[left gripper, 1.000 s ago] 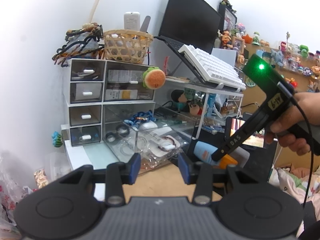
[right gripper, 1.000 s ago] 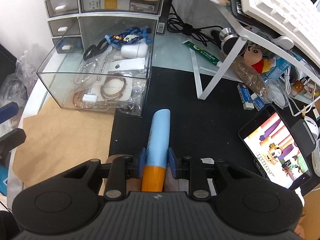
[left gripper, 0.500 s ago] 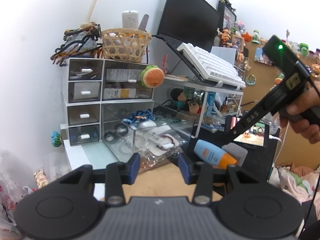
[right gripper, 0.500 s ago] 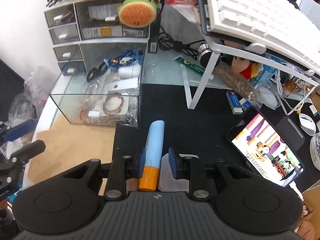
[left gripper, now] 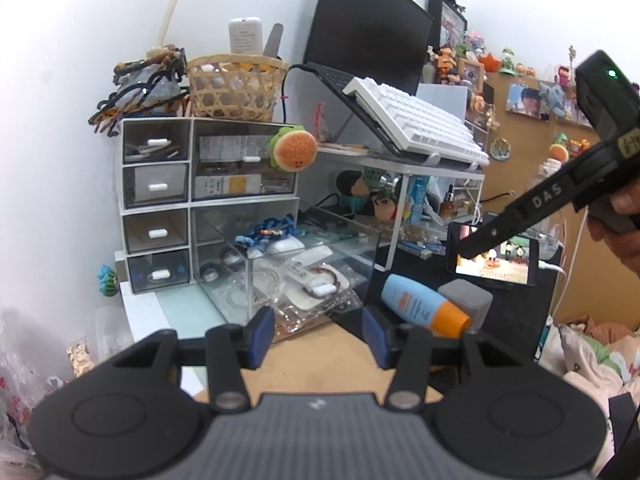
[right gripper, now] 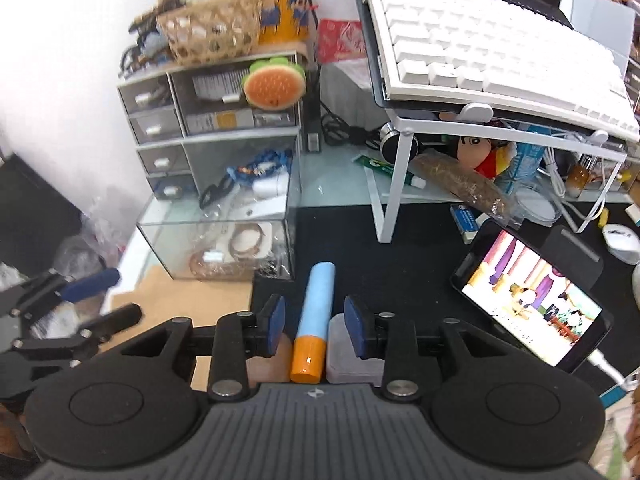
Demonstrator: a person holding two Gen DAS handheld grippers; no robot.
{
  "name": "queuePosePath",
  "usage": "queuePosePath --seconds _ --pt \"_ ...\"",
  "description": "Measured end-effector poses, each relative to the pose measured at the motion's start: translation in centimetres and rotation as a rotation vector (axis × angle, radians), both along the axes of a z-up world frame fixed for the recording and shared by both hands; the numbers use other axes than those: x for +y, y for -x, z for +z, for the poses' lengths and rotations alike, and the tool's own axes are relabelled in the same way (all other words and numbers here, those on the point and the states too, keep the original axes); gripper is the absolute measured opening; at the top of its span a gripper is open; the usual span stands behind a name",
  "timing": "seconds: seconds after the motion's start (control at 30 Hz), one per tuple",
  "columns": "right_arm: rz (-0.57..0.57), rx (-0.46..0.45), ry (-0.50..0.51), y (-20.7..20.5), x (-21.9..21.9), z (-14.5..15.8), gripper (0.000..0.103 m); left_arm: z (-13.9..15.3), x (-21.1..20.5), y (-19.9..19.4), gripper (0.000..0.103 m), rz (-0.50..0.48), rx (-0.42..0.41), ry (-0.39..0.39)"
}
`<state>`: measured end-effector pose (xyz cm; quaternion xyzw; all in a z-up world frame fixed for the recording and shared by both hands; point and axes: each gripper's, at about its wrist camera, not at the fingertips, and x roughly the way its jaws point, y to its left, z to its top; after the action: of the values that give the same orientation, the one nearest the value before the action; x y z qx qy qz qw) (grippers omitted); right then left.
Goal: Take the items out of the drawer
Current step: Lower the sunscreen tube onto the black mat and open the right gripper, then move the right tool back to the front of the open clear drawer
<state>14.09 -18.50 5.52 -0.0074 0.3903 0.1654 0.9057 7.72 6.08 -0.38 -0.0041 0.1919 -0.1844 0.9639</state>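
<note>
A clear drawer [left gripper: 288,268] is pulled out of the grey organiser [left gripper: 160,200] and holds bracelets, packets and a white case. It also shows in the right wrist view [right gripper: 224,236]. A light-blue tube with an orange cap [right gripper: 314,320] lies on the black mat in front of the drawer; it shows in the left wrist view [left gripper: 424,306] too. My right gripper [right gripper: 315,322] is open above the tube, with its jaws apart on either side and clear of it. My left gripper [left gripper: 318,334] is open and empty over the brown board, short of the drawer.
A white keyboard [right gripper: 480,52] rests on a white stand [right gripper: 396,184]. A phone [right gripper: 532,300] plays video at right. A wicker basket [left gripper: 236,84] and a burger toy [left gripper: 294,154] sit on the organiser. A grey box [left gripper: 466,302] lies beside the tube.
My right gripper let go of the tube, opened and lifted up and back. The tube stays on the black mat. The left gripper has hardly moved.
</note>
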Motion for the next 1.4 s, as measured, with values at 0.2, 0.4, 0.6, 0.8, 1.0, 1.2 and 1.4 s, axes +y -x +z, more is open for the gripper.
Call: queuePosePath --seconds 0.2,0.4,0.6,0.8,1.0,1.2,1.4 --pt "-0.001 -0.050 -0.067 0.9 -1.0 0.0 0.040 -0.1 -0.8 -0.2 0.053 0.006 0.010 -0.020" --pt "0.018 -0.073 -0.105 1.7 -0.4 -0.9 0.046 0.1 -1.0 -0.2 0.054 0.019 0.009 -0.027" --pt "0.022 -0.123 -0.094 1.7 1.2 -1.1 0.048 0.1 -0.7 -0.2 0.054 0.027 0.010 -0.026" --pt "0.035 -0.118 -0.106 0.7 3.1 -1.7 0.048 -0.1 0.1 -0.4 0.054 0.034 0.014 -0.015" --pt "0.049 -0.112 -0.118 -0.3 5.0 -2.4 0.047 0.1 0.9 -0.3 0.054 0.051 0.010 -0.001" --pt "0.062 -0.107 -0.129 -1.3 6.9 -3.1 0.047 0.2 1.8 -0.3 0.054 0.065 0.006 0.018" --pt "0.073 -0.104 -0.136 -2.2 8.6 -3.7 0.047 0.0 2.4 -0.8 0.055 0.079 0.017 0.024"
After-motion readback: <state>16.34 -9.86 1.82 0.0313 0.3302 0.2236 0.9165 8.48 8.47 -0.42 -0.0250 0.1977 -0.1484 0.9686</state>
